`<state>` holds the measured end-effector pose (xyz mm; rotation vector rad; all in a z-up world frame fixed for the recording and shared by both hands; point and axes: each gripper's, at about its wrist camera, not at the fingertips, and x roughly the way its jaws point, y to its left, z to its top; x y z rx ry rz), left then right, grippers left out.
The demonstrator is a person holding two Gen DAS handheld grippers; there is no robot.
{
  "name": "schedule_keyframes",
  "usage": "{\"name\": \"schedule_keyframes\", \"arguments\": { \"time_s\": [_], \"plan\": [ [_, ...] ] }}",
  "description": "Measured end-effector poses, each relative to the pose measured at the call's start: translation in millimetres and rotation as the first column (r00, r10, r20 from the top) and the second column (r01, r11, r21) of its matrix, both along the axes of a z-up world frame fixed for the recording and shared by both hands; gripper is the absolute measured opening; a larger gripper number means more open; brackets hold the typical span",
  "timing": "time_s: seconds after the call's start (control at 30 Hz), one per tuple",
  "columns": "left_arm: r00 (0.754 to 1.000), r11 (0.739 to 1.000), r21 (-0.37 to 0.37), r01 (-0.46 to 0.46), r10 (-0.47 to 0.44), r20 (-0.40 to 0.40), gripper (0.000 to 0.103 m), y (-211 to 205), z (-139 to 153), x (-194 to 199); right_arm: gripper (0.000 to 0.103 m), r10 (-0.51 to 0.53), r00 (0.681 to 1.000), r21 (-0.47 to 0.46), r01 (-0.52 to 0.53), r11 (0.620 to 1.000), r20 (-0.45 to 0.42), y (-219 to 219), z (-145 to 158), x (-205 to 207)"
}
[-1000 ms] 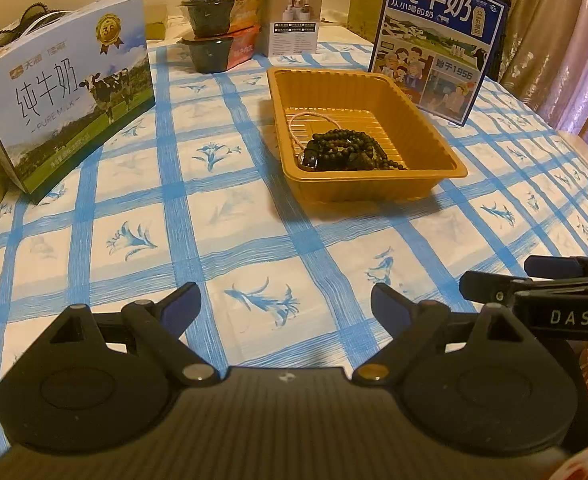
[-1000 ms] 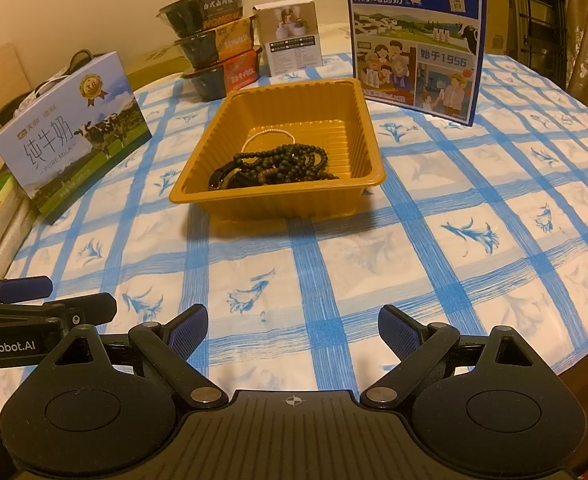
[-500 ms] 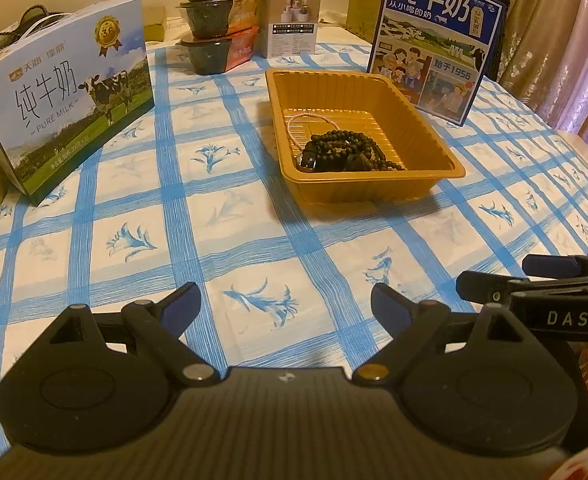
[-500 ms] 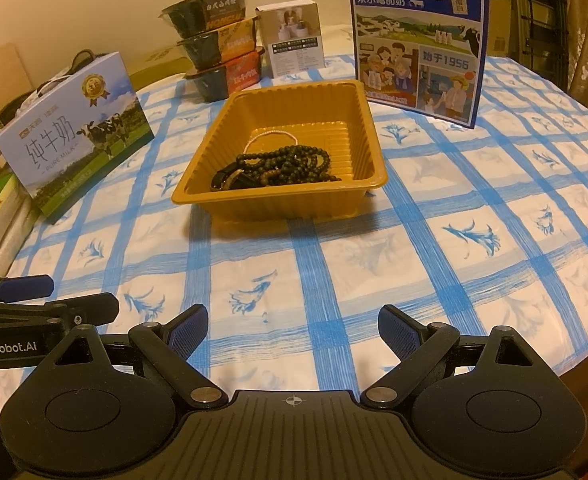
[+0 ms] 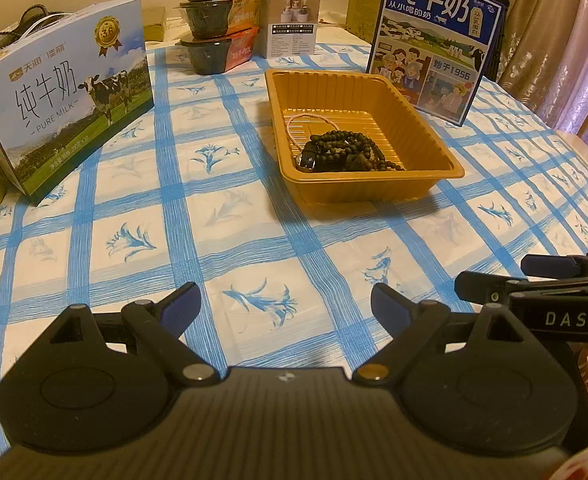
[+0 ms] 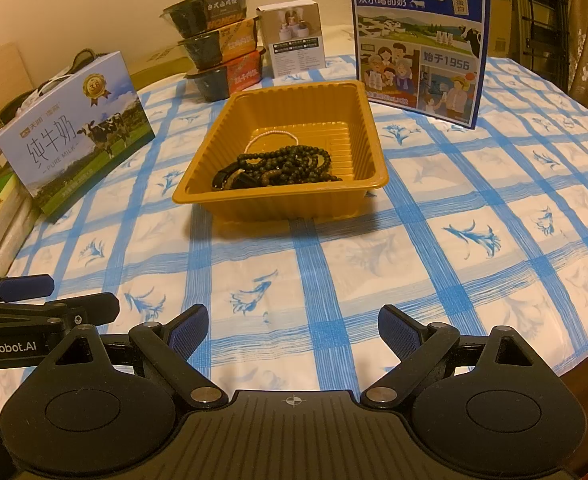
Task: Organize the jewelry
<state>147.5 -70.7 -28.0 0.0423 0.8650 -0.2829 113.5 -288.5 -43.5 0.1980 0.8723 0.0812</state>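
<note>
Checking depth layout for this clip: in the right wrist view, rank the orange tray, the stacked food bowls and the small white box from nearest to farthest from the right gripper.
1. Orange tray, centre of the table, straight ahead of the open right gripper.
2. Stacked food bowls, behind the tray, to the left.
3. Small white box, beside the bowls at the far edge, slightly farther back.

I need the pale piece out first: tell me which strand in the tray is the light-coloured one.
The thin pink bracelet at the back of the orange tray; the dark bead strands heaped nearer the front are thicker and almost black.
</note>
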Motion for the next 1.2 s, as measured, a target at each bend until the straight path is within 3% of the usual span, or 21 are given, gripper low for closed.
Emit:
{"name": "schedule_keyframes", "arguments": {
  "time_s": [1.2],
  "plan": [
    [1.000,1.000,0.001,0.006,-0.006,-0.001,0.091,-3.0,0.0,-0.8,0.092,0.001,1.000,-0.002,-0.001,1.000,0.001,0.7,0.1,0.5]
  ]
}}
